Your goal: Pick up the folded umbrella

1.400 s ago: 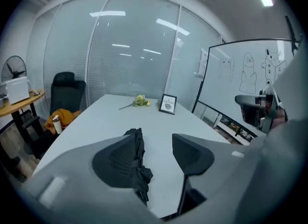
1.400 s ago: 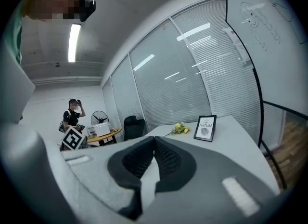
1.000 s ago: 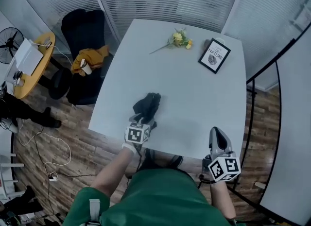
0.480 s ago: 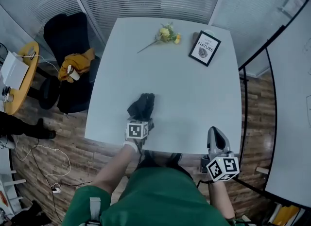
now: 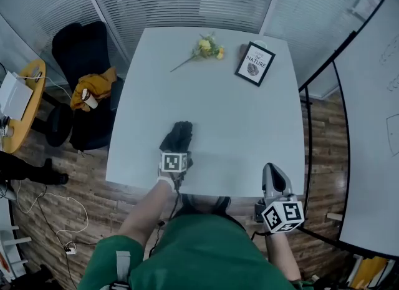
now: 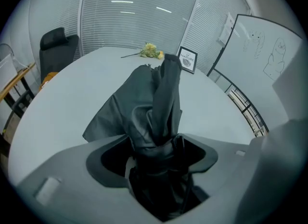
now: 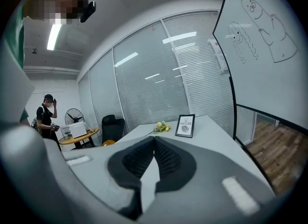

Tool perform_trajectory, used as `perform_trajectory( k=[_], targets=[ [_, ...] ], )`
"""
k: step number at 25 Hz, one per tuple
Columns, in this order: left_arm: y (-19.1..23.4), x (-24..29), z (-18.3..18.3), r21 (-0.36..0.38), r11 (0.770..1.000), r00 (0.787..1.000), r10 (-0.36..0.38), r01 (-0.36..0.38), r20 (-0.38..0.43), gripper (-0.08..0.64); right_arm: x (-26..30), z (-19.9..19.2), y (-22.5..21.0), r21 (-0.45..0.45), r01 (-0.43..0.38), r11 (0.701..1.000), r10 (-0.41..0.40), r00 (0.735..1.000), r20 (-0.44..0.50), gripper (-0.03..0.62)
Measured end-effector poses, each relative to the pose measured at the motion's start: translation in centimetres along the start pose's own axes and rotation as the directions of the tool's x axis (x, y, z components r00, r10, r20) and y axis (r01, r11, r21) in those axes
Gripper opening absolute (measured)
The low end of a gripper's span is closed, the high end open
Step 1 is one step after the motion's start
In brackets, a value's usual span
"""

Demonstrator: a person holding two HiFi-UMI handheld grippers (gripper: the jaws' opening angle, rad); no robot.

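Slatted glass walls close in an office room around a pale, smooth table (image 5: pixel 249 133) that fills the middle of the head view, with a yellow flower sprig (image 5: pixel 206 48) and a small black-framed print (image 5: pixel 254 64) near its upper edge. The folded umbrella (image 5: pixel 177 139) lies at the lower left of the tabletop, near the person's edge: a dark, matte bundle of soft, creased fabric, loosely gathered rather than strapped tight, with one slack flap spread to the side in the left gripper view (image 6: pixel 154 102). The left gripper (image 5: pixel 179 150) is tipped down over the umbrella's near end. In its own view the jaws stand wide on either side of the bunched end and are closing. The cloth sits between them with a dark gap at the left, so the pads do not seem to press yet. This looks like the grasping step: reached, but not gripped. Next, the jaws need to bite through the loose fabric onto the stiffer core, or the cloth may slip as it is lifted. The right gripper (image 5: pixel 272 170) hangs off the table's lower right edge, its ribbed black pads (image 7: pixel 166 158) met at the tips on nothing.
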State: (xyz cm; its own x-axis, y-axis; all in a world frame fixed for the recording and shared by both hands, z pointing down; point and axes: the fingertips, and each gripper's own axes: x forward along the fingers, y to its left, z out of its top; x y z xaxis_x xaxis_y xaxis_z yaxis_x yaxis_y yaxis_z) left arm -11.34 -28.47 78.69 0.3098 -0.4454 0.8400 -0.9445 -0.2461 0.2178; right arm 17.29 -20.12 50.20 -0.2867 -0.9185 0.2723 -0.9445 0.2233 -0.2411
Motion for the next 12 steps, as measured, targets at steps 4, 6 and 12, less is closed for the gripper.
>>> perform_trajectory(
  k=[4, 6, 12],
  targets=[
    [0.1, -0.3, 0.1, -0.058, 0.997, 0.999, -0.043, 0.043, 0.000, 0.291, -1.3, 0.0, -0.8, 0.000, 0.020, 1.000, -0.020, 1.000, 0.006, 0.002],
    [0.2, -0.6, 0.1, -0.076, 0.996, 0.998, -0.056, 0.056, -0.004, 0.277, -1.8, -0.1, -1.1, -0.001, 0.028, 1.000, -0.028, 1.000, 0.008, 0.002],
    [0.2, -1.5, -0.4, -0.183, 0.976, 0.993, -0.117, 0.120, 0.027, 0.265, -2.4, -0.3, -1.3, -0.007, 0.024, 1.000, -0.024, 1.000, 0.006, 0.002]
  ],
)
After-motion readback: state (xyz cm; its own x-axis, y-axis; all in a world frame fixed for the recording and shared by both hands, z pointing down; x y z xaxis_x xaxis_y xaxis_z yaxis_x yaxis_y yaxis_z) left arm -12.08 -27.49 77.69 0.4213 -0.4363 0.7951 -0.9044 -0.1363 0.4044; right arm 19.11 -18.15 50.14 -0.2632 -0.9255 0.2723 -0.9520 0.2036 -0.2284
